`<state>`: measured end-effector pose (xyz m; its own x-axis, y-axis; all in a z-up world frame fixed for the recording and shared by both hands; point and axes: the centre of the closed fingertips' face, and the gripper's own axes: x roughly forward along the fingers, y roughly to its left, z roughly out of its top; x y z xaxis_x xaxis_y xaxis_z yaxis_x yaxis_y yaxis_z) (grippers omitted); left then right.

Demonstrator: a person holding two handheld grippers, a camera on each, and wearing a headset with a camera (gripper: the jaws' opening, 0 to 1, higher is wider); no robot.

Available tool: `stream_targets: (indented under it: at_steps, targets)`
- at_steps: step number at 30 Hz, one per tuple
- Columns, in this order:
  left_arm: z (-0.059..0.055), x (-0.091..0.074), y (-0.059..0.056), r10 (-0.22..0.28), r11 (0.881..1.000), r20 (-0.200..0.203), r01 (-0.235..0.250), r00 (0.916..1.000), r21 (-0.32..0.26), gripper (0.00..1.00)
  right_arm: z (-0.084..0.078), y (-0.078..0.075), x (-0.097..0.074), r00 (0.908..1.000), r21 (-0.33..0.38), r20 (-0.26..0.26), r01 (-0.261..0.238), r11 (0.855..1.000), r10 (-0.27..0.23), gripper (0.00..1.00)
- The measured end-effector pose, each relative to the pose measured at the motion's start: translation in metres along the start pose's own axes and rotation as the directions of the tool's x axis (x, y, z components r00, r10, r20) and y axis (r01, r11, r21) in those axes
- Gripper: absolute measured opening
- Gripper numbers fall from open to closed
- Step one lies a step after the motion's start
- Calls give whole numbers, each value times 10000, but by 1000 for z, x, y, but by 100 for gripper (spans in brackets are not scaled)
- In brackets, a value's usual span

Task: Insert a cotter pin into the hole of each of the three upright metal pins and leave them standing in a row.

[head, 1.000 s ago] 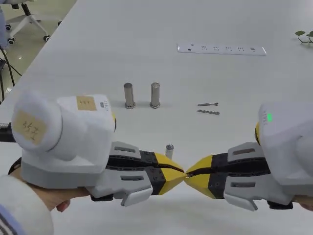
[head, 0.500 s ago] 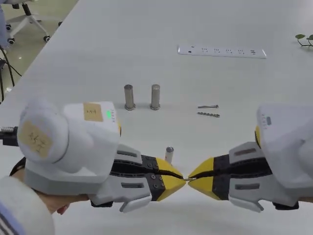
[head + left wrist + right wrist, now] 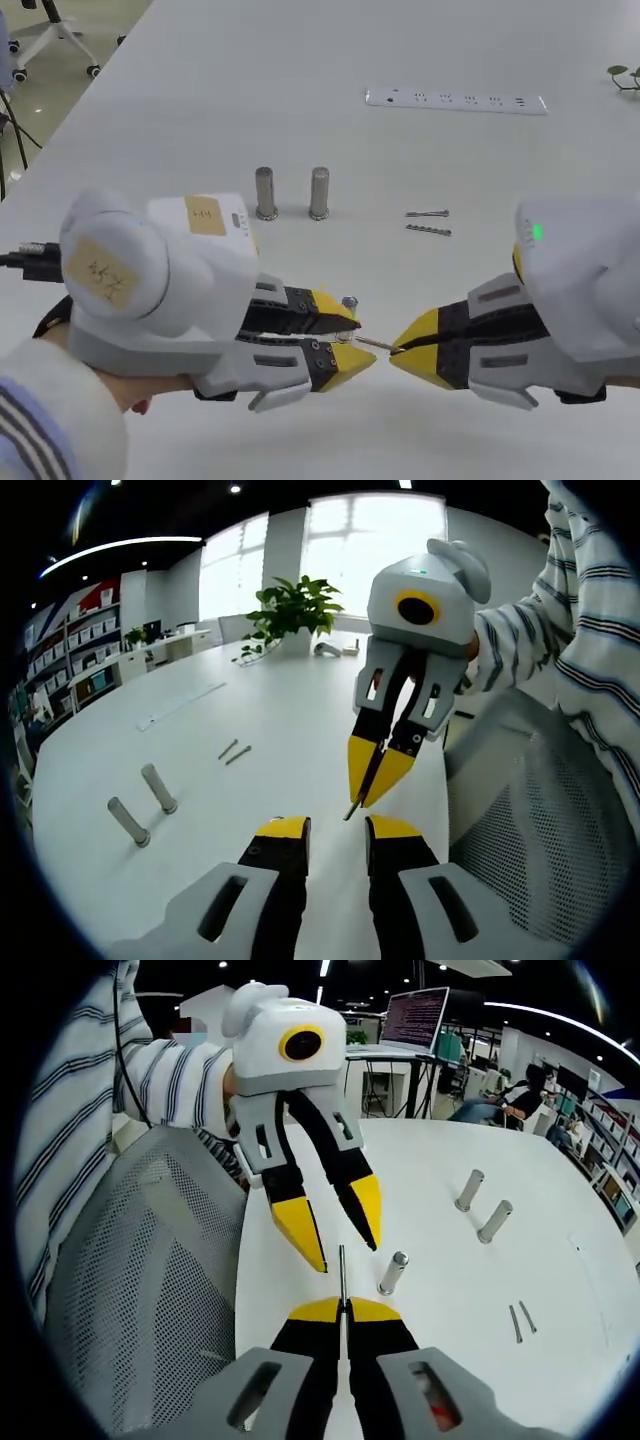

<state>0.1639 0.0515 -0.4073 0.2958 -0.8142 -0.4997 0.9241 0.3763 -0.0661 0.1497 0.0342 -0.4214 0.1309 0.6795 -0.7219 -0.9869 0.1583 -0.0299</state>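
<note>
My right gripper [image 3: 394, 354] is shut on a thin cotter pin [image 3: 378, 344] that sticks out leftward from its tips. In the right gripper view the cotter pin [image 3: 341, 1272] runs straight up from my shut right gripper [image 3: 342, 1308]. My left gripper [image 3: 365, 340] faces it with its jaws open around the cotter pin's free end. A short metal pin [image 3: 347, 302] stands just behind the left jaws, partly hidden. The metal pin [image 3: 393, 1273] stands upright beside the cotter pin. Two more metal pins [image 3: 265, 193] [image 3: 319, 193] stand side by side farther back.
Two spare cotter pins [image 3: 427, 213] [image 3: 428, 230] lie right of the standing pair. A white power strip [image 3: 455, 100] lies at the far side of the white table [image 3: 200, 90]. Office chairs [image 3: 60, 40] stand off the table's far left corner.
The left gripper's jaws have opened; before, both grippers met tip to tip. The cotter pin now stays in the right gripper, whose tips have drawn slightly right.
</note>
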Motion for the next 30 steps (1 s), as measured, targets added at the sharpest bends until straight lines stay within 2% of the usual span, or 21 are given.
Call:
stream_targets:
  at_steps: [3,6,12,17,22,30]
  targets:
    - [-2,0,9,279,9996,-111,-279,9995,4,24,-7,-7,2,9994,-14,-315,118,9999,-119,0]
    - [-3,1,16,445,9990,-176,-445,9989,-12,24,-14,-16,5,9976,3,-666,213,9998,-213,0]
    - [-8,8,29,644,9979,-453,-638,9969,140,22,-22,-29,8,9945,27,-1005,314,9995,-309,0]
    - [-9,15,34,599,9980,-575,-586,9965,238,19,-27,-36,13,9914,9,-1273,302,9995,-298,0]
    - [-10,19,36,530,9976,-763,-495,9957,475,16,-25,-43,15,9917,26,-1238,338,9994,-332,0]
    - [-13,21,41,419,9978,-881,-371,9952,549,12,-26,-46,20,9903,-74,-1372,223,9997,-231,0]
